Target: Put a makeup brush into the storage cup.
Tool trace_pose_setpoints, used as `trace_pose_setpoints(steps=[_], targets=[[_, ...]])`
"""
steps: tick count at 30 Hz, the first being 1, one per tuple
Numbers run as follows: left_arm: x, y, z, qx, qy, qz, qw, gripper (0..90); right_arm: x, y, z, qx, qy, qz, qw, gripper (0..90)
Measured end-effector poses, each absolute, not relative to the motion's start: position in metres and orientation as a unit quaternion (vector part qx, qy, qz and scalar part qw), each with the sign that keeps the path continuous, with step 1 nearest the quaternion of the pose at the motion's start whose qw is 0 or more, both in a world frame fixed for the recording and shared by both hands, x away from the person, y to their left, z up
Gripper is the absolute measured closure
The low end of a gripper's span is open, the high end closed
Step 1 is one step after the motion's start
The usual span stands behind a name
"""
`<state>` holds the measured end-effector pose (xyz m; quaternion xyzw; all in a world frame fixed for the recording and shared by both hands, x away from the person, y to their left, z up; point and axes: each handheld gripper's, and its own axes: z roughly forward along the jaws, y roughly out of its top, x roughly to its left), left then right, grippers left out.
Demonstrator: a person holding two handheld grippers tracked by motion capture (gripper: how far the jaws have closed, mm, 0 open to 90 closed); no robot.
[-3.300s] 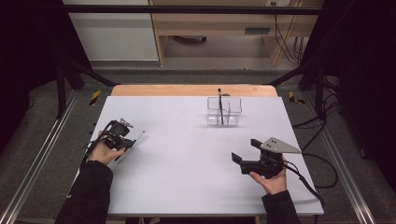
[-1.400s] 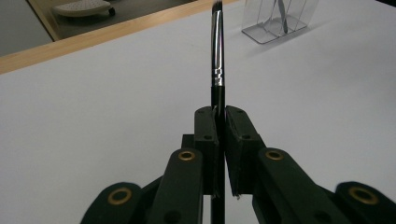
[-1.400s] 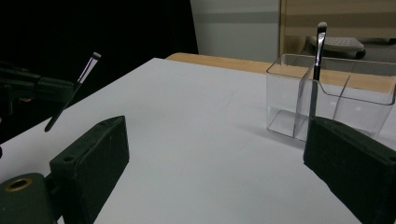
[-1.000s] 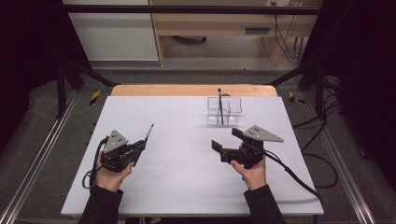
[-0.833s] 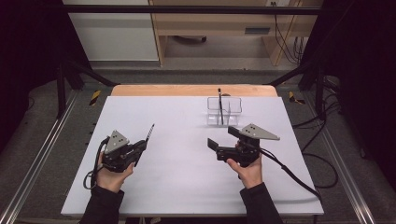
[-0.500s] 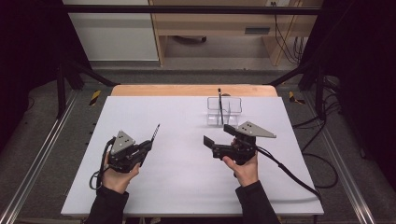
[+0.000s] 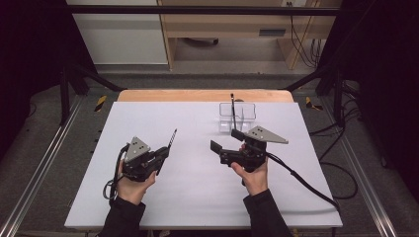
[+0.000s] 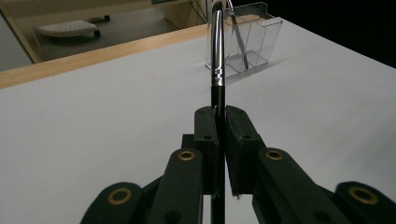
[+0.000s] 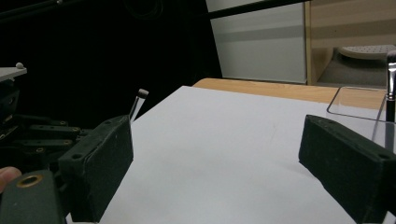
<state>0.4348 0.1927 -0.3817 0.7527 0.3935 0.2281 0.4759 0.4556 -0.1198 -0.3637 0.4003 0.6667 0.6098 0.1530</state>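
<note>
Tongs on the left (image 7: pixel 165 152) are clamped tight on a thin brush (image 7: pixel 172 138), gripping its black handle. In the high view the brush's long axis runs from the tongs toward the upper right of the frame, its free end raised just above the white bench (image 7: pixel 197 197); in the left gripper view the brush (image 8: pixel 217 56) stands straight up the middle of the frame, a silver collar above the black handle, aimed at the clear organizer (image 8: pixel 252 39) at the upper right. Its tip is cut off there, so I cannot tell its shape. The left hand (image 7: pixel 132 183) wraps the body from below, lower left of the frame. The right tongs (image 7: pixel 225 140) stand wide with nothing between them, pointing left, held by the right hand (image 7: pixel 254 175) at centre, just below the organizer (image 7: pixel 238 117), where another thin tool seems to stand.
</note>
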Motion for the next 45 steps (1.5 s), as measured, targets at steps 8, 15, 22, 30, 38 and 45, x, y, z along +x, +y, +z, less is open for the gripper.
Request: trace_pose_setpoints(steps=[8,15,22,30,38,45], targets=[[0.435,0.179,-0.384,0.753,0.390,0.222,0.481,83.3,0.457,-0.116,-0.365,0.403,0.664,0.612,0.149,11.6],[0.434,0.167,-0.387,0.754,0.383,0.220,0.487,83.3,0.458,-0.115,-0.366,0.405,0.660,0.615,0.148,12.3],[0.432,0.160,-0.394,0.753,0.382,0.216,0.490,83.3,0.459,-0.111,-0.371,0.408,0.661,0.613,0.143,13.5],[0.432,0.156,-0.399,0.751,0.385,0.211,0.493,83.3,0.461,-0.105,-0.377,0.413,0.662,0.613,0.124,15.8],[0.432,0.148,-0.400,0.752,0.381,0.208,0.496,83.3,0.463,-0.101,-0.382,0.417,0.664,0.612,0.102,19.4],[0.432,0.141,-0.400,0.750,0.380,0.202,0.502,83.3,0.463,-0.098,-0.386,0.419,0.664,0.613,0.088,22.8]])
